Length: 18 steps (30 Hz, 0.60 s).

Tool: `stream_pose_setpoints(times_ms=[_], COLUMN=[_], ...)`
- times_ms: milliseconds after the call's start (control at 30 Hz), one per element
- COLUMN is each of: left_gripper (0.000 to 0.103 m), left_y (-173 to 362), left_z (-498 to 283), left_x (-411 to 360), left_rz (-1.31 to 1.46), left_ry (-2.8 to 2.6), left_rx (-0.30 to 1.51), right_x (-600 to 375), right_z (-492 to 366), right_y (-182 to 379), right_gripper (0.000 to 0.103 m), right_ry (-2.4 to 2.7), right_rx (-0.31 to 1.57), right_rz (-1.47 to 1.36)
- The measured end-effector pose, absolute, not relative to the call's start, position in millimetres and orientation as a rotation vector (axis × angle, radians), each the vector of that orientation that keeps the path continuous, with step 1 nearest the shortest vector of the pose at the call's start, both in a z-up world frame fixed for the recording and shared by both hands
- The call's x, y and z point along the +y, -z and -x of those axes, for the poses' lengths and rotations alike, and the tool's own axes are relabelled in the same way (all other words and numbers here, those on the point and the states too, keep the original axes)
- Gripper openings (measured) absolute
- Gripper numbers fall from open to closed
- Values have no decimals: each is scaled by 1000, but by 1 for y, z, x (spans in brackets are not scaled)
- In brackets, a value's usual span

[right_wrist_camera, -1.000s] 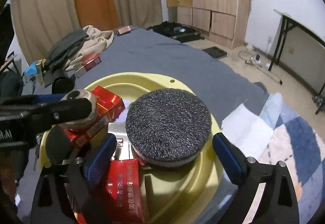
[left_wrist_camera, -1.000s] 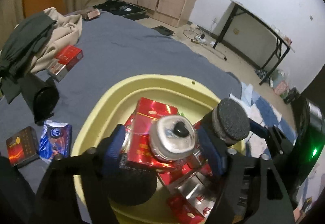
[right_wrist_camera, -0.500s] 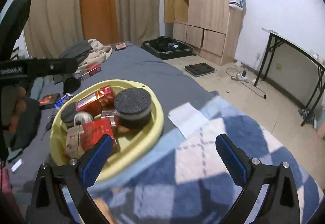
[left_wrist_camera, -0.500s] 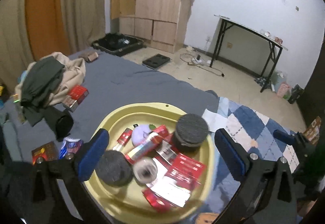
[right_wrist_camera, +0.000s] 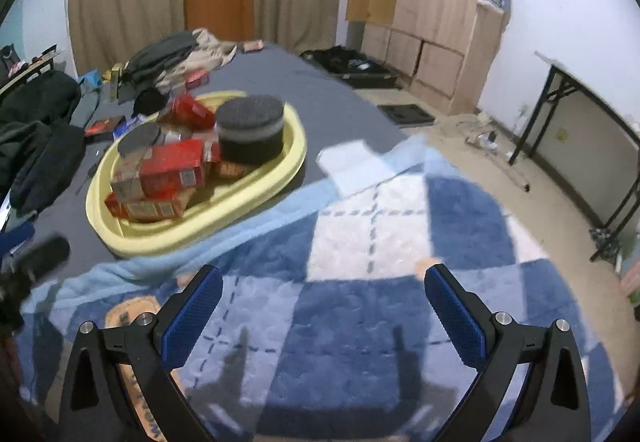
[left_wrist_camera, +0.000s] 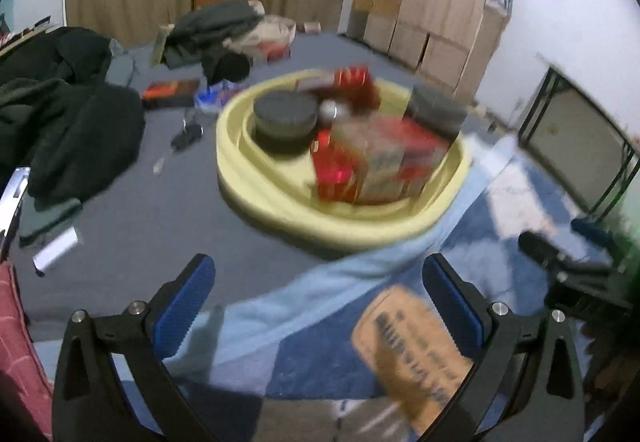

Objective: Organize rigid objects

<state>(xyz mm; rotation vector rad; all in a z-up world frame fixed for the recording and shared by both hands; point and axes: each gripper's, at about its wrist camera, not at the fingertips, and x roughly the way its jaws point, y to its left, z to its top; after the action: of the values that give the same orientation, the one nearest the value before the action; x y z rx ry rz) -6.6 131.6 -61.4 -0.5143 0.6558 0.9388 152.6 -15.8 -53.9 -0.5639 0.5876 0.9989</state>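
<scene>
Left wrist view is showing the left claw (left_wrist_camera: pixel 318 306) standing wide apart with nothing between its blue pads, hovering over the blue checked blanket (left_wrist_camera: pixel 332 358). Ahead, the yellow basin (left_wrist_camera: pixel 280 197) is sitting on the grey bed (left_wrist_camera: pixel 140 226), holding red boxes (left_wrist_camera: pixel 380 165) and two dark round tins (left_wrist_camera: pixel 285 115). Right wrist view is showing the right claw (right_wrist_camera: pixel 323 312) likewise spread and empty above the blanket, with the basin lying beyond it to the left.
</scene>
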Motion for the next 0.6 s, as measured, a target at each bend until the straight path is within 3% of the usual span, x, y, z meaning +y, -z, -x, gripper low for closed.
stream_pose_setpoints(times_ms=[300,600], left_gripper=[103,103], left_y=[116,117], left_z=[-16,-27], left_x=[158,155], left_rz=[520,488], left_ry=[-930,-983], left_rx=[764,786], right_x=[34,42], right_z=[-169,-175], right_y=[110,118], right_gripper=[103,103], right_ry=[-1031,-1025], right_rx=[612,624], right_rz=[683,691])
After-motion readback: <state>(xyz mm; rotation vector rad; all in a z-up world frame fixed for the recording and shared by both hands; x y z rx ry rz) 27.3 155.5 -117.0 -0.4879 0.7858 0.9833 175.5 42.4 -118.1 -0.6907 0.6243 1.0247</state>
